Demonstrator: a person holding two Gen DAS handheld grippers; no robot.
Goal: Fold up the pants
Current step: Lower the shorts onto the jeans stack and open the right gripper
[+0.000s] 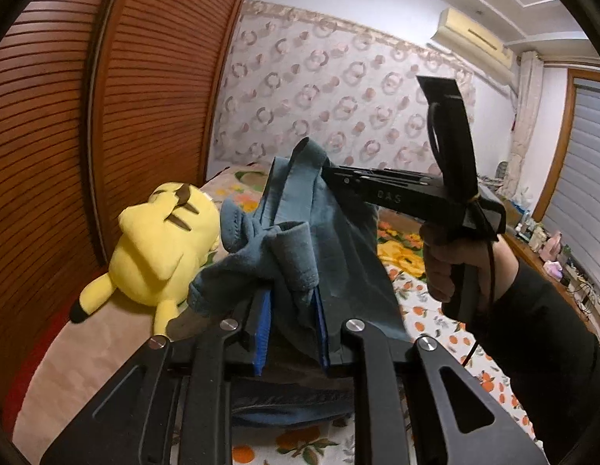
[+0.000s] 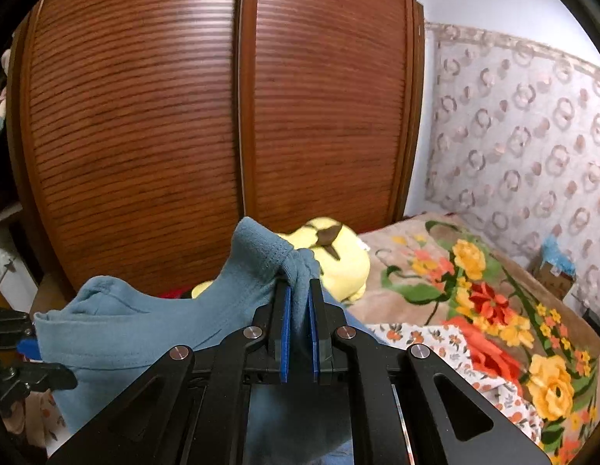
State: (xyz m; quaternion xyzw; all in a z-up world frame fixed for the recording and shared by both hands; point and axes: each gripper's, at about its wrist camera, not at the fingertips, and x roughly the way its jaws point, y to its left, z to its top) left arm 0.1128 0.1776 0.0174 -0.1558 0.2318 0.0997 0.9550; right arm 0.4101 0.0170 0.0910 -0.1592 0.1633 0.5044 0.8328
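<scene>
The blue-grey pants (image 1: 300, 232) hang bunched in the air above the bed, held by both grippers. In the left wrist view my left gripper (image 1: 291, 304) is shut on a thick fold of them between its blue pads (image 1: 263, 329). My right gripper (image 1: 332, 174) comes in from the right, held by a hand (image 1: 451, 267) in a dark sleeve, and pinches the cloth's upper edge. In the right wrist view the right gripper (image 2: 298, 302) is shut on a ribbed hem of the pants (image 2: 125, 333). The left gripper (image 2: 32, 350) grips the cloth at the left edge.
A yellow plush toy (image 1: 160, 248) (image 2: 338, 263) lies on the bed against the slatted wooden wardrobe doors (image 2: 222, 116). A floral blanket (image 2: 493, 290) and a fruit-print sheet (image 1: 427, 310) cover the bed. A cluttered shelf (image 1: 551, 255) runs along the right wall.
</scene>
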